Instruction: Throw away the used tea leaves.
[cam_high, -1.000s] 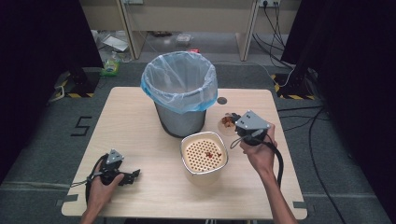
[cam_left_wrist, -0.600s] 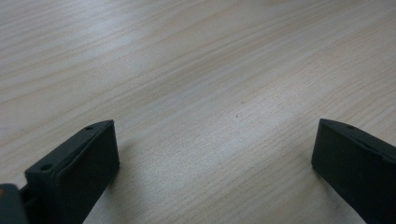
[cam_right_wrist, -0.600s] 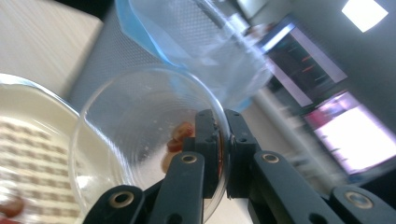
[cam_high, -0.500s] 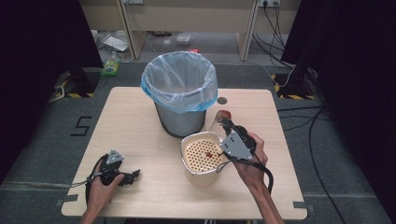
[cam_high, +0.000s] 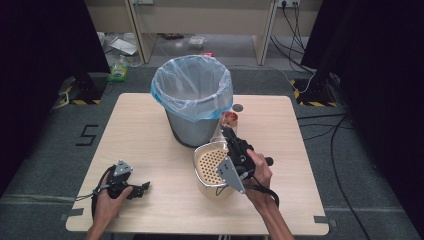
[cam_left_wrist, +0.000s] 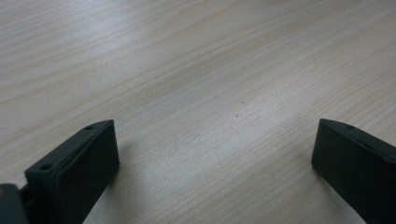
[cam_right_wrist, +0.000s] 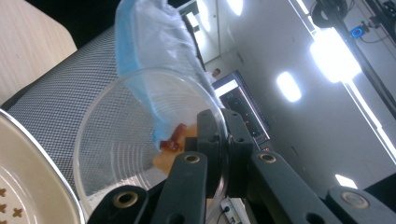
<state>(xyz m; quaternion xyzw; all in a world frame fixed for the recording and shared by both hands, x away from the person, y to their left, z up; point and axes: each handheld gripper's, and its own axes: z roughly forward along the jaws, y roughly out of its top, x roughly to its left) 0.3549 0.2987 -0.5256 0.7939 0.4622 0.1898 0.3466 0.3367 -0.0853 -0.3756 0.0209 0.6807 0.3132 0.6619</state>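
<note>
My right gripper (cam_high: 229, 134) is shut on the rim of a clear bowl (cam_high: 226, 123), which it holds tilted on edge above the table. In the right gripper view the jaws (cam_right_wrist: 219, 133) pinch that clear bowl (cam_right_wrist: 135, 140), and red-orange food scraps (cam_right_wrist: 172, 140) cling to its inside. The bowl hangs between a mesh bin (cam_high: 192, 107) with a blue liner (cam_right_wrist: 149, 42) and a cream perforated strainer bowl (cam_high: 210, 165). My left gripper (cam_high: 141, 188) lies on the wooden table (cam_high: 150, 135) at the front left, open, with bare wood between its jaws (cam_left_wrist: 215, 154).
A small dark round spot (cam_high: 237, 107) marks the table right of the bin. The table's right half (cam_high: 280, 145) is bare wood. Cables and boxes lie on the floor beyond the far edge.
The right gripper has carried the clear bowl leftward from the table's right side to just over the strainer bowl's far rim, turning it up on edge. The left gripper stayed put.
</note>
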